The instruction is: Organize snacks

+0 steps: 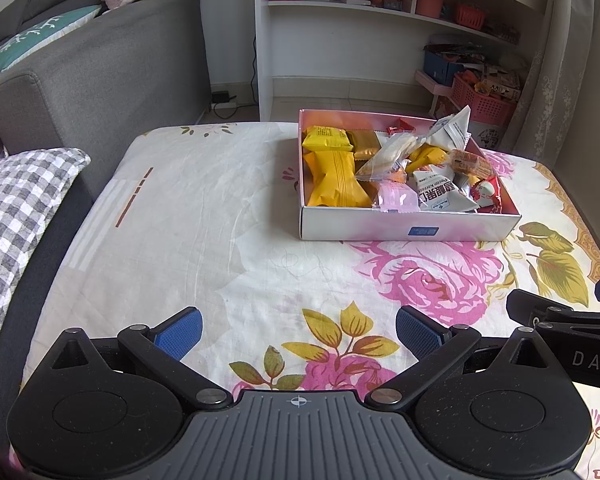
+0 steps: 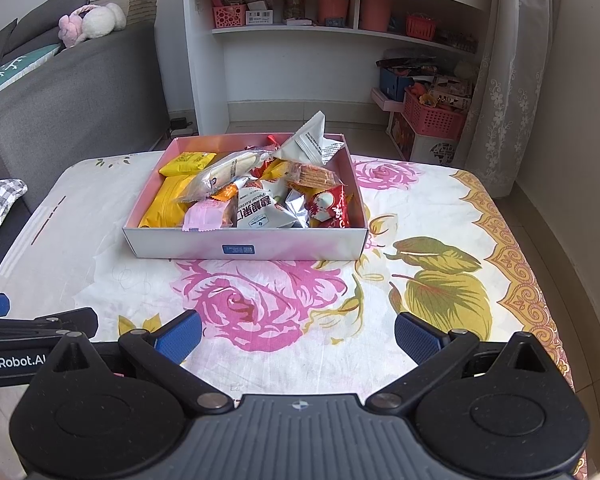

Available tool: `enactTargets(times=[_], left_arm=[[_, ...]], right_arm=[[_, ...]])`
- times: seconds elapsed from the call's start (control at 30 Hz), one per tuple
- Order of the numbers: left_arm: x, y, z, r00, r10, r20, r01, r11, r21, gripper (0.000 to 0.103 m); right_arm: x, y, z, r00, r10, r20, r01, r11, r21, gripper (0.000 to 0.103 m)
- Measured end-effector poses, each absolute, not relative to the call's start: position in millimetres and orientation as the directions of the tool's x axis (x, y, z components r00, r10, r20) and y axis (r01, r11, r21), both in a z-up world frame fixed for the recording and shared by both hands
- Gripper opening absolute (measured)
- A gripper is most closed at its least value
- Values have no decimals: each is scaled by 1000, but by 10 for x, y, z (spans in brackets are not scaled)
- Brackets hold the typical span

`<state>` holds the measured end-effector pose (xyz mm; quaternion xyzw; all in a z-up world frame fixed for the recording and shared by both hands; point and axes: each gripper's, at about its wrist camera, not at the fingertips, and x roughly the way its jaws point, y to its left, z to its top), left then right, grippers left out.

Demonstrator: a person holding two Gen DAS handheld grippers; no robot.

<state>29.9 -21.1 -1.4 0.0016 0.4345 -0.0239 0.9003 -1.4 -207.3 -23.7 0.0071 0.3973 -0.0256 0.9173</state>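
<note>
Pink-lined cardboard box (image 2: 246,246) sat mid-desk (image 2: 440,216), snack packets (image 2: 260,196) heaped inside, seemingly gathered there already; our left tongs (image 1: 298,330) and right tongs (image 2: 298,332) hovered near, both released and empty.

- Box (image 2: 244,245): smooth card, slight sheen.
- Snack packs (image 2: 260,196): glossy plastic film and crinkly foil.
- Bench cloth (image 2: 260,304): matt printed cotton, creased.
- Left hand-held gripper (image 1: 298,330) & right hand-held gripper (image 2: 298,330): matt black plastic, ribbed grey base, textured blue pads (image 1: 179,334), metal pivot pins.
- Sofa (image 1: 112,72), far left: grey woven fabric.
</note>
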Motion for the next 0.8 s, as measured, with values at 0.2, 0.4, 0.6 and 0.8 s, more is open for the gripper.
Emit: enactTargets(times=[0.2,0.4,0.6,0.8], left_arm=[[298,-209,-14,622,-42,-782,44,999,-18,103],[299,-207,-15,621,-42,-783,45,999,-18,103],[298,-208,-15,621,-42,-783,45,999,-17,103],[285,-204,-43,623,-39,-781,50,999,-10,103]], right_arm=[[-14,-2072,-237,683,-41,-729,53,999,-7,96],[-12,-2074,-237,683,-41,-730,52,999,-8,96],[-20,-2073,-241,682,-43,-730,53,999,-9,96],[-45,-2086,-282,680,-46,-732,56,998,-10,96]])
